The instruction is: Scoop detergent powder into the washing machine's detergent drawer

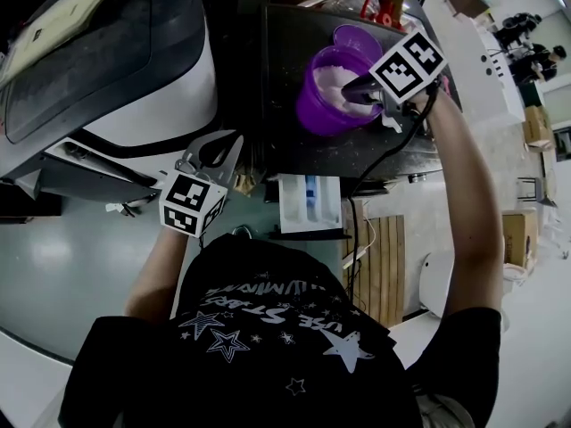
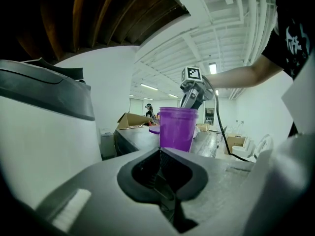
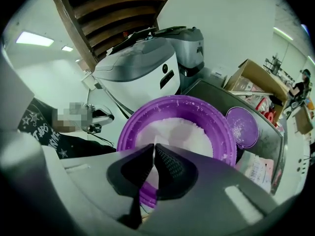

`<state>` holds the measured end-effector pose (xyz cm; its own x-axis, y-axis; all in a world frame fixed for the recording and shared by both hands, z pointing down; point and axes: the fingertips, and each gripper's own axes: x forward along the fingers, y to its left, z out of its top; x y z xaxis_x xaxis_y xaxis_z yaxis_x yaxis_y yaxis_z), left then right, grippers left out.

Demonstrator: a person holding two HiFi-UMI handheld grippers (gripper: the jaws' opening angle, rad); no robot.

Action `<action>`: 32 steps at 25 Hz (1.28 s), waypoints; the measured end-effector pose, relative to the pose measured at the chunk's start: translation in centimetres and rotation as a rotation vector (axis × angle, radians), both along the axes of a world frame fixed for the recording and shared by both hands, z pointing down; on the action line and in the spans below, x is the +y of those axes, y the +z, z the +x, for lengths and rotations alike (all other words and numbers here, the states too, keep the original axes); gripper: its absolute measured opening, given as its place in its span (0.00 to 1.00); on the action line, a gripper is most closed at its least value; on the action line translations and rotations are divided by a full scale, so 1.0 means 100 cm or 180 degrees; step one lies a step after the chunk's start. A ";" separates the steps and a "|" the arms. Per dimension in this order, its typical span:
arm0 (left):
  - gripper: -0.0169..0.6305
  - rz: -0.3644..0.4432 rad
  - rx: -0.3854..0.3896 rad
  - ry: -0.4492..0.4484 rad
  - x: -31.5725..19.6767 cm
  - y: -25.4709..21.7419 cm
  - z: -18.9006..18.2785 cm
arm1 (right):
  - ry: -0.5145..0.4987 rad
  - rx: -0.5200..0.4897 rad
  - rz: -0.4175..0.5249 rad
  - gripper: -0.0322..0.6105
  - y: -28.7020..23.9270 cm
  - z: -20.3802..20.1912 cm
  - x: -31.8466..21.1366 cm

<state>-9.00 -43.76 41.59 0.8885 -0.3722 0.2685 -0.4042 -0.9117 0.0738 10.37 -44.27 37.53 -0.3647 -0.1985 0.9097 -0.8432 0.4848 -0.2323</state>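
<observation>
**Right tongs over the powder, drawer open below**

The right gripper (image 3: pixel 153 146) hangs over the open purple tub (image 1: pixel 323 107), its jaws pressed together at the tips and pointing down at the white powder (image 3: pixel 179 128). I can't make out a scoop between them. The tub's lid (image 3: pixel 241 127) lies just beside it on the dark top. The left gripper (image 2: pixel 158 152) is held low and well off to the side, jaws likewise closed on nothing.

The drawer (image 1: pixel 308 201) stands pulled out below the front edge of that top, nearer the person than the tub.

To my eye this is the dip. It wants a shallow, level load, not a heaped one, lifted straight up clear of the rim. The carry back over the edge to the drawer should be slow, or powder ends up on the floor.
</observation>
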 end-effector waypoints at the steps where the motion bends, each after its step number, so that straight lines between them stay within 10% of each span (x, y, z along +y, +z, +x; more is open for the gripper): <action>1: 0.03 -0.0004 0.0002 0.0009 0.000 0.000 0.001 | 0.0045 -0.0033 0.0011 0.11 -0.001 0.001 0.000; 17: 0.03 0.0008 -0.0033 -0.0166 0.021 0.001 0.005 | 0.0914 -0.0878 0.0448 0.11 -0.023 0.017 0.009; 32: 0.03 0.0056 -0.0057 -0.0595 0.079 -0.019 -0.005 | 0.1051 -0.1443 0.1015 0.11 -0.053 0.010 0.051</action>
